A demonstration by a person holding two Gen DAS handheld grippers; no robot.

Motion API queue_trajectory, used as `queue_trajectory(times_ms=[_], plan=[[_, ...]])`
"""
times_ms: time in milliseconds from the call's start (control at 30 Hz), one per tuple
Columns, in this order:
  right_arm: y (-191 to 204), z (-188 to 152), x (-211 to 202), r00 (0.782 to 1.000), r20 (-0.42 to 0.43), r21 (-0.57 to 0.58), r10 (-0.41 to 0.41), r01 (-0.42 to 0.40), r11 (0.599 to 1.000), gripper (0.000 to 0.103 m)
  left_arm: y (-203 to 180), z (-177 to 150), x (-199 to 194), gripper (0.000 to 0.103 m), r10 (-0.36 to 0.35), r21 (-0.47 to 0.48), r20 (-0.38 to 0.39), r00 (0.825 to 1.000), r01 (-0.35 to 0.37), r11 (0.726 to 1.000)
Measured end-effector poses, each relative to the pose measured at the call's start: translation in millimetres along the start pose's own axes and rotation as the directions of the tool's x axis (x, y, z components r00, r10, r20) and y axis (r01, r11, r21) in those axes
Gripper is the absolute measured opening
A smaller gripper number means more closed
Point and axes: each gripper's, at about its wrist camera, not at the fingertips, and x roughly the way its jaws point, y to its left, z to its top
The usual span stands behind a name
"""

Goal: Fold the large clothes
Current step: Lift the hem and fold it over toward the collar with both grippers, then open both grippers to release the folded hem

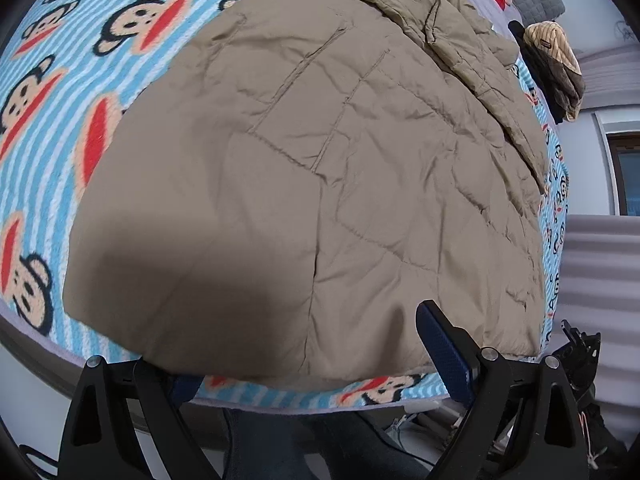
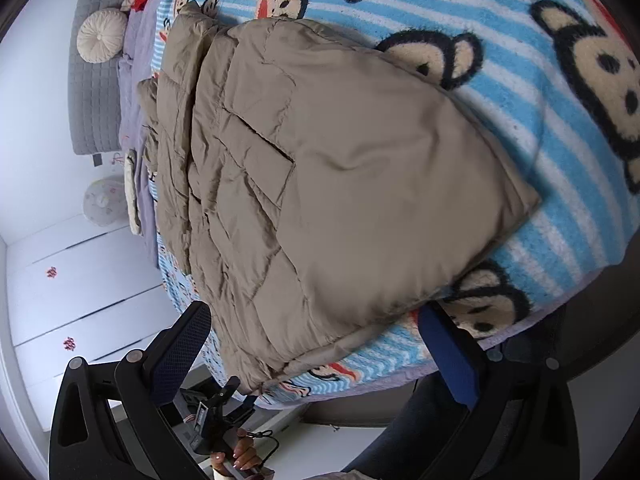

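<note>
Here the left hand-held gripper (image 1: 312, 354) and right hand-held gripper (image 2: 316, 344) both hang spread wide, gripping nothing, just at the near hem of the jacket (image 1: 312, 168). That tan quilted jacket lies folded on the bed's monkey-print blanket (image 1: 52, 80), its sleeve bunched along the far side.

Both views near jacket (image 1: 304, 184) (bed-edge)

Soft daylight, heavy fisheye warp, dark corners
</note>
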Motion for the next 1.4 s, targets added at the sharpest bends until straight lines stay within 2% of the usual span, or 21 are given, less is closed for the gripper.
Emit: queue_trajectory(times_ms=[67,133,167,200,233,267,300,333,400,533,633,800,933,1033,1167,1267,1400], plan=[[1,2,3,0.999,0.009,0.019,0.032,-0.032,0.999,0.103,-4,5,1,0.089,0.007,0.005,-0.001,1.000,-0.007,1.000],[4,2,5,0.999,0.021,0.033,0.048,-0.048,0.998,0.100,-2,9,0,0.050,0.019,0.024,-0.011,1.000,-0.018,1.000],[5,1,7,0.998,0.024,0.036,0.056,-0.057,0.998,0.098,-1,12,0,0.041,0.021,0.031,-0.018,1.000,-0.020,0.999],[6,1,8,0.998,0.027,0.039,0.059,-0.060,0.997,0.088,6,15,-4,0.026,0.005,0.033,-0.023,1.000,-0.004,0.999],[7,0,10,0.998,0.028,0.044,0.055,-0.056,0.997,0.068,9,17,-6,0.019,-0.016,0.032,-0.024,1.000,0.016,0.999],[5,-1,11,0.998,0.029,0.052,0.052,-0.053,0.997,0.057,11,18,-10,0.018,-0.030,0.036,-0.019,0.999,0.030,0.999],[5,-2,14,0.998,0.033,0.058,0.047,-0.049,0.997,0.033,10,20,-15,0.017,-0.039,0.047,-0.013,0.999,0.039,0.998],[5,-2,13,0.999,0.039,0.054,0.033,-0.035,0.998,0.016,8,22,-20,0.017,-0.045,0.063,-0.003,0.999,0.045,0.997],[14,-3,13,0.998,0.066,0.018,0.004,-0.005,1.000,0.013,2,26,-31,0.017,-0.053,0.100,0.022,0.998,0.050,0.994],[41,0,3,0.994,0.104,-0.079,0.026,-0.017,0.997,0.012,-13,42,-58,0.017,-0.080,0.145,0.078,0.994,0.068,0.987],[73,10,-6,0.991,0.125,-0.168,0.051,-0.029,0.985,0.011,-32,63,-78,0.017,-0.086,0.192,0.150,0.985,0.057,0.980],[137,42,-14,0.987,0.142,-0.299,0.071,-0.025,0.954,0.011,-61,114,-106,0.017,-0.095,0.205,0.265,0.960,0.040,0.978],[195,82,-8,0.989,0.124,-0.406,0.075,-0.018,0.914,0.011,-93,159,-116,0.017,-0.070,0.214,0.347,0.935,-0.006,0.977],[238,117,6,0.993,0.106,-0.467,0.056,0.000,0.884,0.011,-117,196,-114,0.017,-0.025,0.198,0.398,0.917,-0.059,0.979],[282,170,35,0.997,0.077,-0.515,0.020,0.023,0.857,0.011,-137,246,-100,0.017,0.041,0.139,0.431,0.901,-0.112,0.984],[299,202,62,0.997,0.074,-0.508,-0.023,0.058,0.859,0.011,-140,279,-82,0.017,0.096,0.106,0.413,0.906,-0.153,0.983],[299,232,99,0.996,0.066,-0.480,-0.065,0.089,0.873,0.011,-137,311,-54,0.017,0.140,0.119,0.380,0.914,-0.198,0.973]])
